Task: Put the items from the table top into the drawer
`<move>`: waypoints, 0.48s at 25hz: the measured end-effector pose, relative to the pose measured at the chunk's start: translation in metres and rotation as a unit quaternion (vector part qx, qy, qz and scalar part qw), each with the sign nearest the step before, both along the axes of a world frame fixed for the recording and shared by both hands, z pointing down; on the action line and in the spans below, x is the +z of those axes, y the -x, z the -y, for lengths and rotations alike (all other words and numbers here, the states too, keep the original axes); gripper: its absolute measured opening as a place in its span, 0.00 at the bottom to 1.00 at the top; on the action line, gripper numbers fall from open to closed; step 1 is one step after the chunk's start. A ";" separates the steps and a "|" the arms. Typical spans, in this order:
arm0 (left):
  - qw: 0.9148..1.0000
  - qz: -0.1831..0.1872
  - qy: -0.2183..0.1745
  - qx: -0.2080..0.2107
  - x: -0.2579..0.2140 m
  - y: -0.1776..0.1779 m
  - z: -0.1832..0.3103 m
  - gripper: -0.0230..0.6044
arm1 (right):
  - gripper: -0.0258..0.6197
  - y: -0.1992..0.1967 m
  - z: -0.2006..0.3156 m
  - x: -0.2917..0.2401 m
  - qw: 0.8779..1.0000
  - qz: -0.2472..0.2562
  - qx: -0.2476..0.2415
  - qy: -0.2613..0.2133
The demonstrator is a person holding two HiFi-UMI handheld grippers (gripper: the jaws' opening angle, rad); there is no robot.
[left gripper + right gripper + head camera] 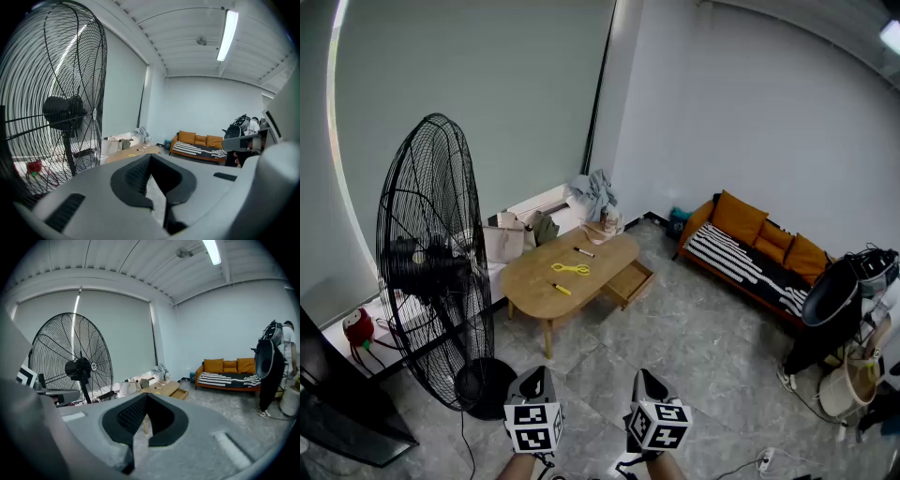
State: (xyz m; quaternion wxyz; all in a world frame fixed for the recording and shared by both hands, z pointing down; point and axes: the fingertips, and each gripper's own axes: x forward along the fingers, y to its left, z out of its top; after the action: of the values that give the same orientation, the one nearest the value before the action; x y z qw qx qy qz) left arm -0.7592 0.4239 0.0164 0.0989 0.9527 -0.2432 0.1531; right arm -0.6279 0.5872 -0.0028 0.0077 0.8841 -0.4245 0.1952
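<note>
A low wooden table (pixel 534 277) stands far ahead on the grey floor, with its drawer (pixel 630 282) pulled open on the right side. Yellow scissors (pixel 571 269), a dark marker (pixel 583 251) and a small yellow-and-black pen (pixel 561 289) lie on the top. My left gripper (pixel 536 377) and right gripper (pixel 647 379) are at the bottom edge, side by side, well short of the table. Each is shut and holds nothing. The left gripper view shows the table (pixel 133 151) small beyond the left gripper (pixel 152 183). The right gripper view shows the table (pixel 164 389) and drawer (pixel 181 393) beyond the right gripper (pixel 143 420).
A large black floor fan (pixel 431 272) stands close on the left, between me and the table's left end. An orange sofa (pixel 750 248) lines the right wall. Bags and a heap of cloth (pixel 591 197) sit behind the table. A cable and plug strip (pixel 761 459) lie at lower right.
</note>
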 end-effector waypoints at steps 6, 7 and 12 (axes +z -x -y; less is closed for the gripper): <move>1.000 0.003 0.000 0.000 0.003 -0.002 0.004 0.03 | 0.05 -0.001 0.004 0.003 1.000 0.005 0.000 -0.001; 1.000 0.004 0.000 0.000 0.004 -0.002 0.004 0.03 | 0.05 -0.001 0.004 0.004 1.000 0.010 0.000 -0.006; 1.000 0.008 -0.004 0.007 0.008 -0.005 0.005 0.03 | 0.05 -0.006 0.006 0.010 0.999 0.027 0.014 -0.023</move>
State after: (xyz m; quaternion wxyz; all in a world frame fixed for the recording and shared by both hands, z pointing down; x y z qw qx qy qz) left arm -0.7538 0.4184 0.0242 0.0922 0.9536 -0.2378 0.1603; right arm -0.6223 0.5814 0.0072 -0.0268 0.8842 -0.4164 0.2097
